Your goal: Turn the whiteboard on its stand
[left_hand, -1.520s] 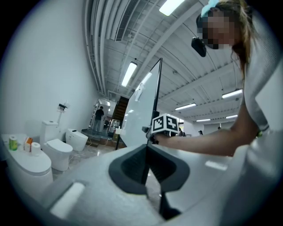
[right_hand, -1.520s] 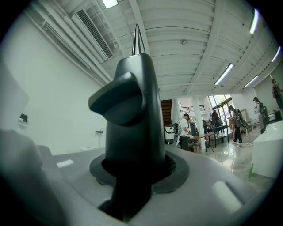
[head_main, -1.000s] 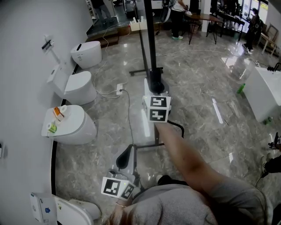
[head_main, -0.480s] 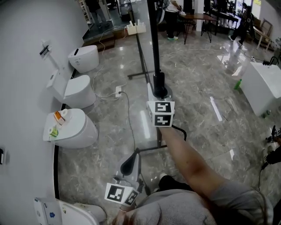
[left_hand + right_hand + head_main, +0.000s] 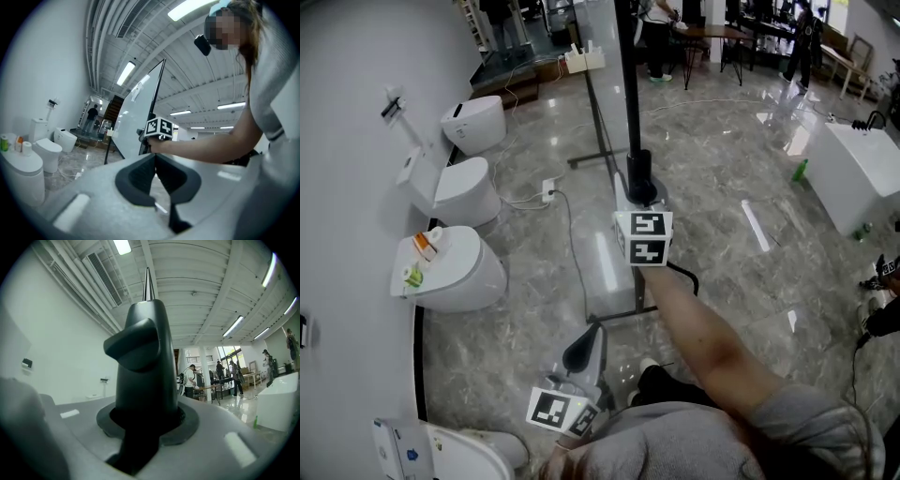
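1. The whiteboard (image 5: 623, 94), a glossy white panel in a black frame, stands edge-on at upper centre of the head view on a black metal stand (image 5: 600, 155).
2. The right gripper (image 5: 639, 192) is clamped on the board's black edge. Its jaws have just been closing, with that edge between them.
3. The left gripper (image 5: 581, 354), at lower centre, has its jaws closed tip to tip, with nothing in them.
4. Each gripper's cube carries black-and-white square markers.
5. The floor (image 5: 722, 187) is polished grey marble-pattern. Rounded white toilets (image 5: 450, 267) line the left wall.
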{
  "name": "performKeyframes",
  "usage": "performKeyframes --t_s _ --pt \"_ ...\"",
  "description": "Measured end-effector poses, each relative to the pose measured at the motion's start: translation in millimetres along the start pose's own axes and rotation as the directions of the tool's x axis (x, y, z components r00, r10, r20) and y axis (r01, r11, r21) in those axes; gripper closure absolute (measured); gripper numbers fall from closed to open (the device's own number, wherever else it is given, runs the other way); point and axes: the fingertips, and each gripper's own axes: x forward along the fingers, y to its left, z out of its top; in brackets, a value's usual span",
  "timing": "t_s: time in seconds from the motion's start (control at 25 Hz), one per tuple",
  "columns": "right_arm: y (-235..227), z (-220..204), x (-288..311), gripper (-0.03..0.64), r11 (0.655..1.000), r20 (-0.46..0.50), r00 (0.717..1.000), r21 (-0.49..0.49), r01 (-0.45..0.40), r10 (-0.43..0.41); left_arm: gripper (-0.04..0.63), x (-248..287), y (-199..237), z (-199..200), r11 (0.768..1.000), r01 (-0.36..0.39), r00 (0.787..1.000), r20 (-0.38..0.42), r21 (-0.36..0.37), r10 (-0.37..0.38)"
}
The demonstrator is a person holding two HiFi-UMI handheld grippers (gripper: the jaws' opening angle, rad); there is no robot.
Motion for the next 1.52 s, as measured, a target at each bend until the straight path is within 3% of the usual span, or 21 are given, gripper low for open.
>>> performKeyframes --t_s 0.28,0.84,1.2,1.52 --pt "7.1 1.2 -28.0 0.509 1.000 -0.005 1.000 -0.008 0.013 -0.013 0.598 -12.0 -23.7 -7.0 0.997 0.070 0.997 -0.016 -0.012 -0.070" --pt "14.3 4.9 -82.3 0.517 0.999 0.015 0.999 -0.025 0.038 -0.037 0.598 -45.3 -46.1 -18.4 0.994 0.100 0.995 -0.025 -0.034 -0.101" --pt "20.5 6.4 -120.5 0.515 0.999 0.017 0.999 -0.023 0.035 -0.035 0.598 -63.1 -65.6 -15.0 0.995 0.098 0.995 -0.014 -0.011 -0.098" --pt "23.7 6.4 -156.4 0.508 1.000 0.024 1.000 -0.012 0.016 -0.015 0.598 -82.6 -88.4 -17.9 0.999 0.043 0.999 0.007 -0.024 -0.043"
